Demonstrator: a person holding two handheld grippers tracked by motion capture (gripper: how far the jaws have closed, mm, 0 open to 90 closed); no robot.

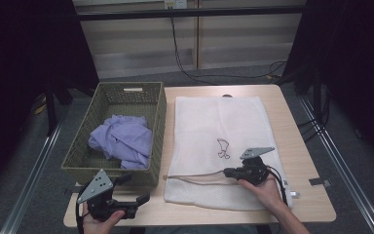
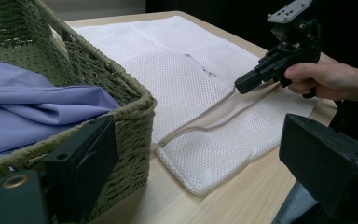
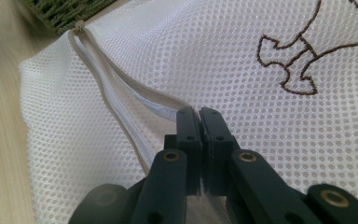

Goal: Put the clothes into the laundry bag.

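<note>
A white mesh laundry bag [image 1: 219,122] [image 2: 182,74] [image 3: 242,60] lies flat on the right half of the wooden table. Its zipper [image 1: 195,175] [image 2: 205,119] [image 3: 116,88] gapes open along the near edge. My right gripper [image 1: 226,171] [image 2: 240,87] [image 3: 199,114] is shut at the end of that opening; what it pinches is hidden between the jaws. To the left stands a green woven basket [image 1: 158,126] [image 2: 135,121] holding a crumpled lilac cloth [image 1: 124,139] [image 2: 23,107]. My left gripper [image 1: 137,187] [image 2: 198,135] hovers open at the table's front left corner, just in front of the basket.
A brown embroidered motif [image 1: 223,148] [image 3: 307,56] marks the bag's middle. A strip of grey tape [image 1: 319,182] sits at the table's right edge. Cables [image 1: 190,73] run across the floor behind the table, between dark curtains.
</note>
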